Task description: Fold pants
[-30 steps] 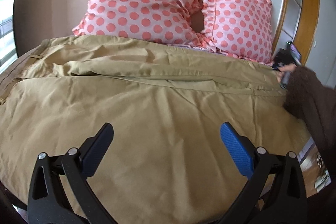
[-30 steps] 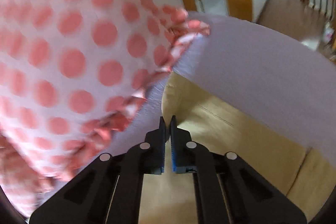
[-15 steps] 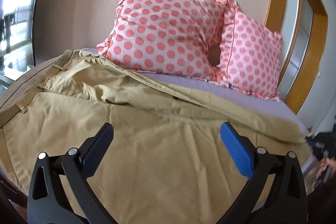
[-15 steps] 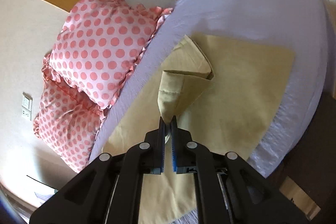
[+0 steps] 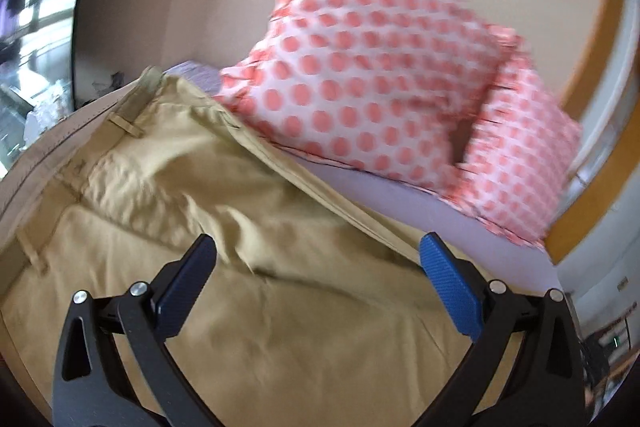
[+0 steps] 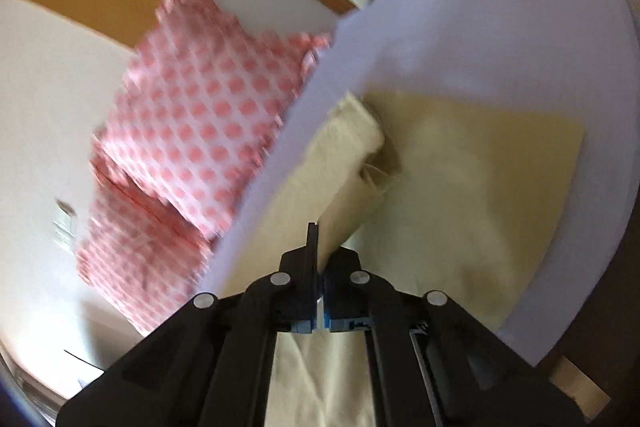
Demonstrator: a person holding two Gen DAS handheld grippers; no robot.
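Observation:
Tan pants point(image 5: 256, 267) lie spread on a bed, with the waistband and belt loops at the left in the left wrist view. My left gripper point(image 5: 316, 267) is open and empty, held just above the pants' upper part. My right gripper point(image 6: 320, 247) is shut on a leg end of the pants point(image 6: 344, 163) and holds it lifted over the other leg, which lies flat on the bed point(image 6: 460, 187).
Two pink polka-dot pillows point(image 5: 380, 67) lean on the wall at the head of the bed; they also show in the right wrist view point(image 6: 192, 131). The lavender sheet point(image 6: 460, 35) runs to the bed edge at the right. A wooden door frame point(image 5: 592, 187) stands beyond.
My right gripper has carried the leg end up and across over the other leg. My left gripper has swung left toward the waistband, still open.

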